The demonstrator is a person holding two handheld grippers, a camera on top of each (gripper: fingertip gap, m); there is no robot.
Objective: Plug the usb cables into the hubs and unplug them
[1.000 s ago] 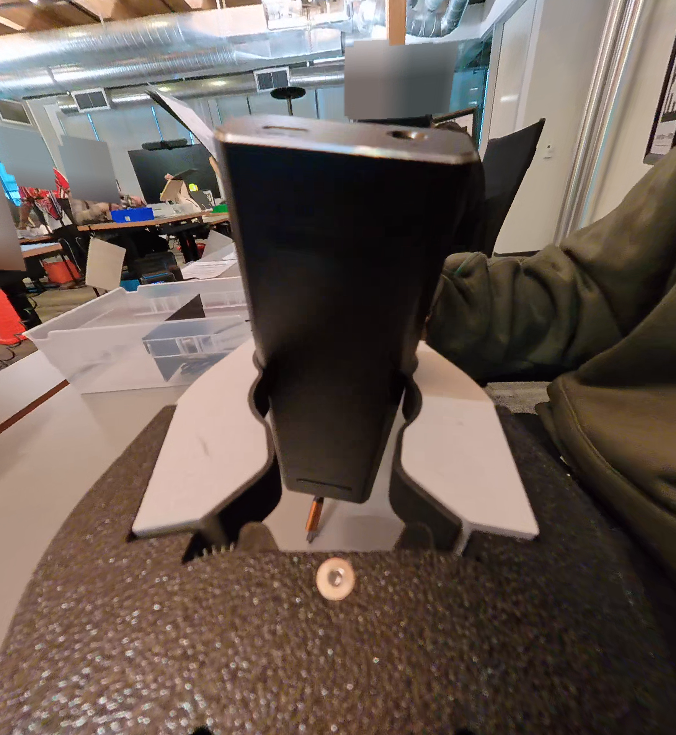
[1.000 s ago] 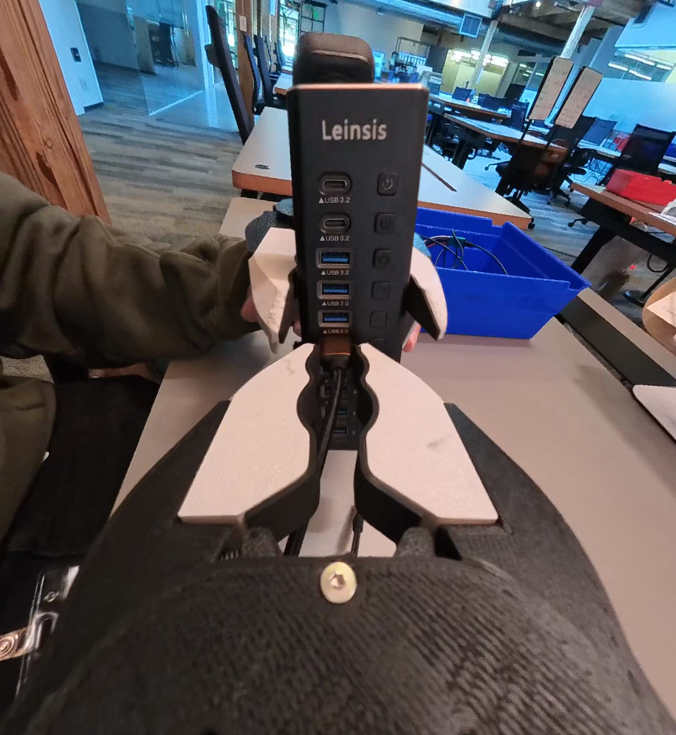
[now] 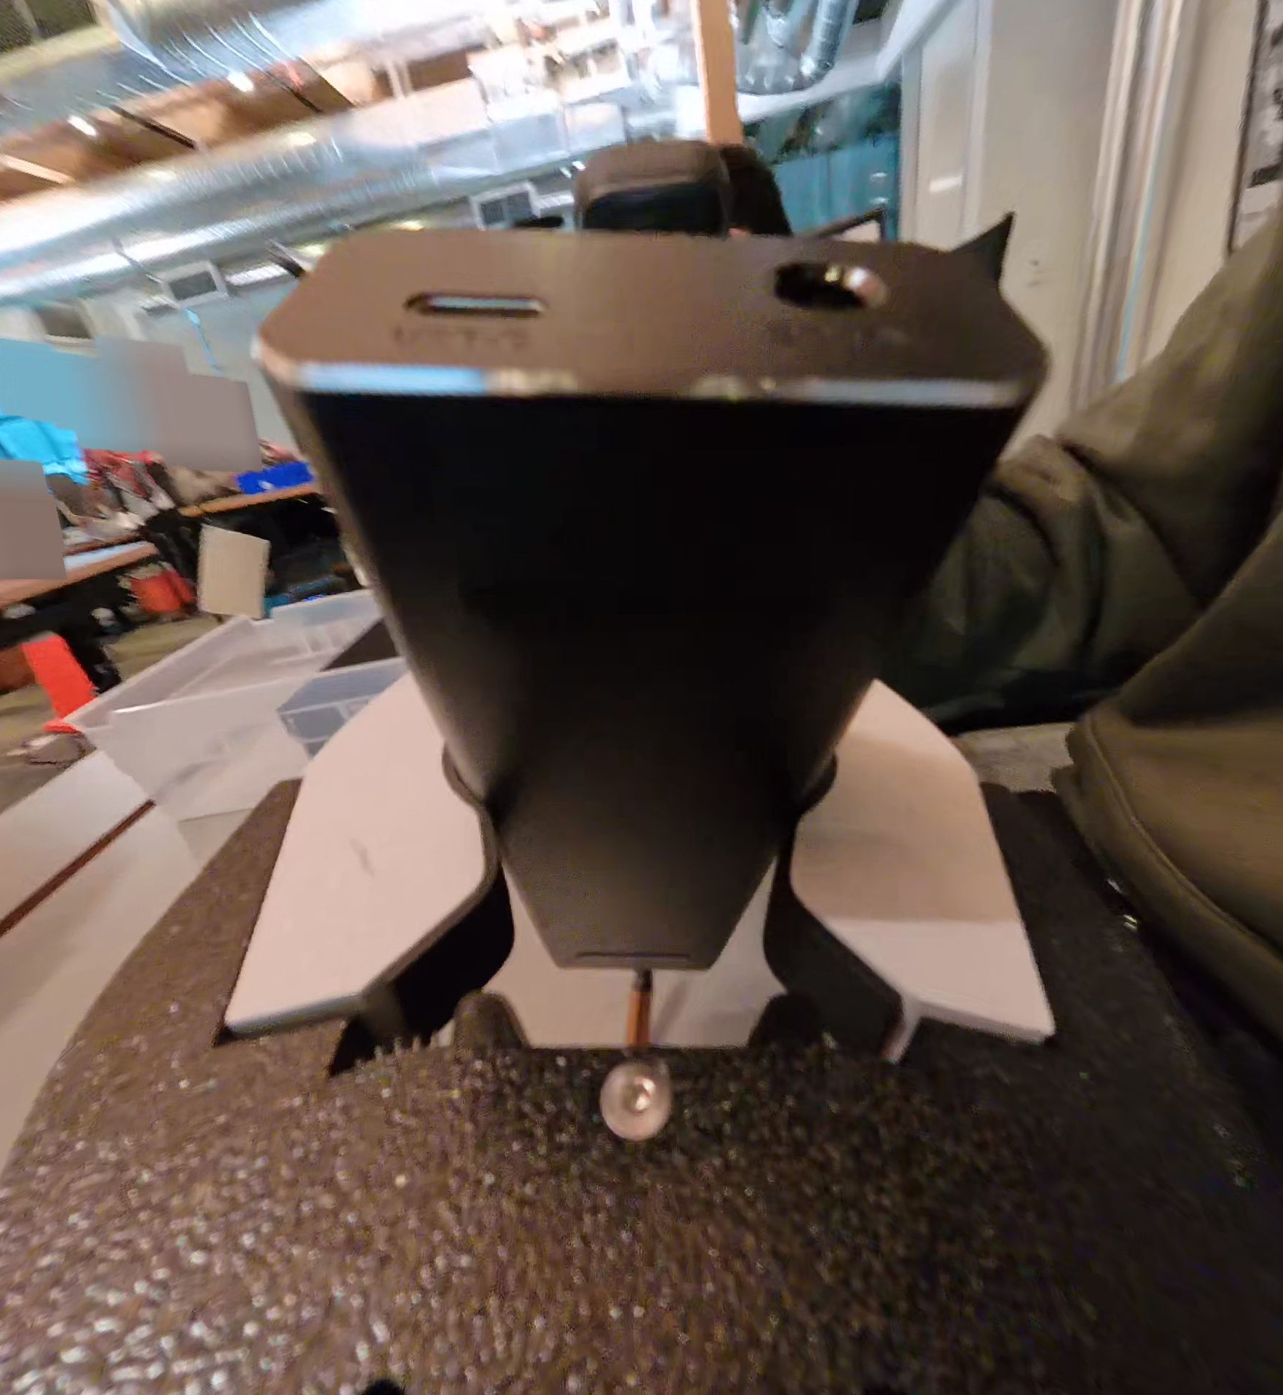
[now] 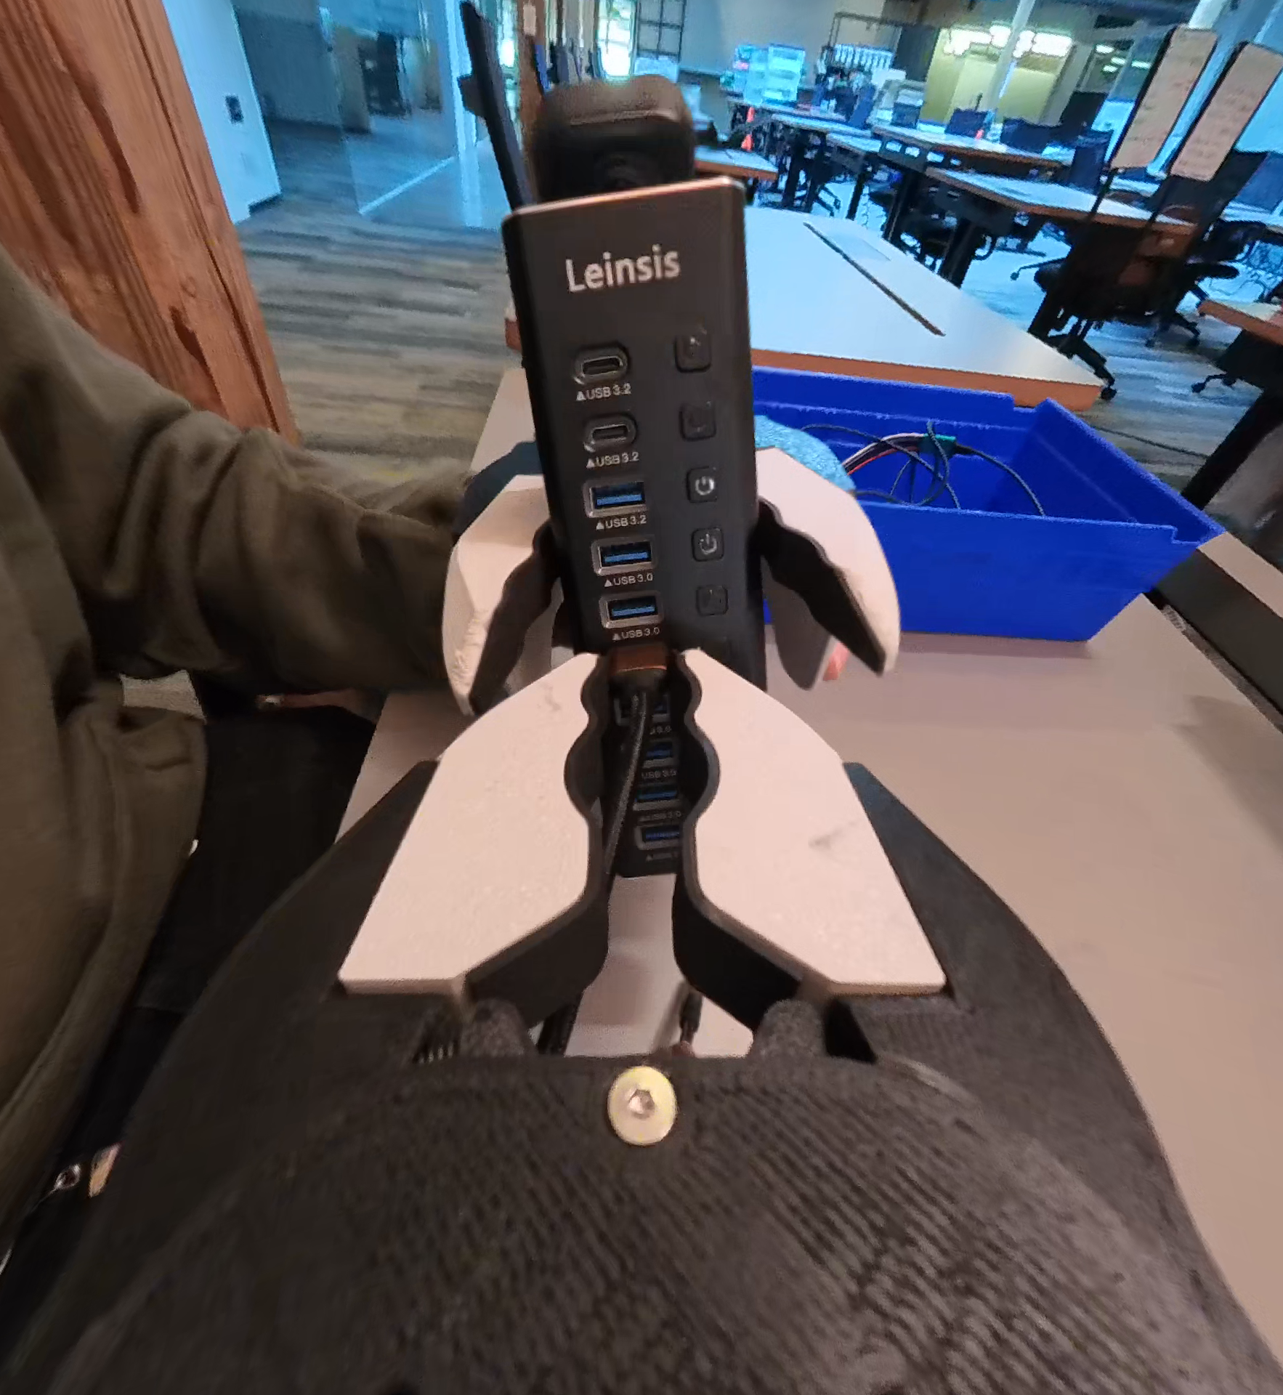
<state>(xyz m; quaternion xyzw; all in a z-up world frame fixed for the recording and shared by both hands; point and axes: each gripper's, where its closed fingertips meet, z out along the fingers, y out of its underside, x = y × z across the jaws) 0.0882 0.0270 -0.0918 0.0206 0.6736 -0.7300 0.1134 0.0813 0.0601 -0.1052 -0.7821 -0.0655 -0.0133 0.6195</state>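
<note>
- Left wrist view: a pale grey table [image 3: 35, 891] carries a clear plastic bin [image 3: 201, 725]; ducts run overhead in an open office. The left gripper [image 3: 638, 785] clamps the black usb hub [image 3: 646, 574] upright, its plain back to the camera.
- Right wrist view: the same table [image 4: 1038, 792] holds a blue bin [image 4: 1001, 558] of wires. Only here does the hub's port side show. The right gripper [image 4: 635, 679] pinches the usb cable [image 4: 627, 762] plug at a port.
</note>
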